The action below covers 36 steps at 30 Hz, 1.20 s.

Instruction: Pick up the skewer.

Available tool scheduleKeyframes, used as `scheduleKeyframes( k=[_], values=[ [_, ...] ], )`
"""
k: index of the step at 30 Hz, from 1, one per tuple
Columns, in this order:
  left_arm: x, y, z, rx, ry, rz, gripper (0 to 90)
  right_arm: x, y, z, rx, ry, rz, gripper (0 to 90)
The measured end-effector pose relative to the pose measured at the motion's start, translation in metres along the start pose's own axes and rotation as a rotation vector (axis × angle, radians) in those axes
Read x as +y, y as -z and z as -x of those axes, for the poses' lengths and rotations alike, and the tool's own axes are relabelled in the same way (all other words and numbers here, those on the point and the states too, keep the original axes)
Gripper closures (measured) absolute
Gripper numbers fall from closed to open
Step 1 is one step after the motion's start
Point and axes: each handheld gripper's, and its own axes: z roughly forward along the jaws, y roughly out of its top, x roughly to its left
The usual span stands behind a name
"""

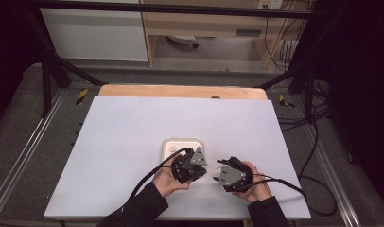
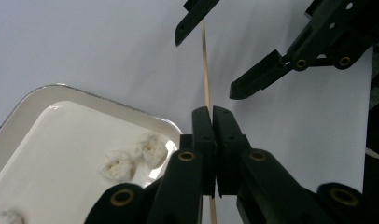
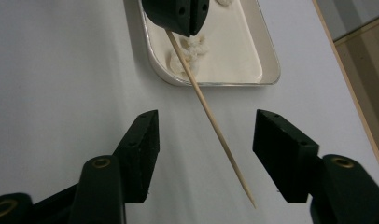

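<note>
A thin wooden skewer is pinched near one end by the left gripper, whose jaws are pressed together on it. Its long axis runs from those jaws straight toward the right gripper, with the pointed free end aimed at that hand. The right jaws stand spread, one on each side of the shaft, not touching it as far as the right gripper view lets me judge. So the right hand is placed to close across the stick. Just behind the left gripper sits a white tray holding small pale lumps, possibly dough or marshmallow, on the pale surface.
</note>
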Motion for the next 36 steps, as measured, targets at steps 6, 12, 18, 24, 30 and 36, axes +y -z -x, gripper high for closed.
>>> scheduleKeyframes(
  k=[6, 12, 18, 24, 30, 36],
  values=[
    [0.005, -0.002, 0.002, -0.005, -0.019, -0.009, 88.5, -0.001, -0.001, -0.001, -0.003, 0.065, -0.013, 52.5],
    [0.008, -0.005, 0.005, -0.010, -0.029, -0.014, 88.5, -0.002, 0.000, -0.001, 0.007, 0.113, -0.023, 59.5],
    [0.009, -0.008, 0.007, -0.017, -0.045, -0.032, 88.5, -0.003, -0.001, -0.003, 0.015, 0.198, -0.023, 68.1],
    [0.009, -0.010, 0.008, -0.024, -0.052, -0.042, 88.6, -0.003, -0.001, -0.005, 0.028, 0.243, -0.020, 75.3],
    [0.009, -0.011, 0.009, -0.033, -0.060, -0.049, 88.5, -0.003, 0.000, -0.007, 0.043, 0.274, -0.012, 82.5],
    [0.009, -0.013, 0.010, -0.038, -0.061, -0.052, 88.5, -0.004, 0.002, -0.008, 0.044, 0.324, -0.009, 87.4]
  ],
)
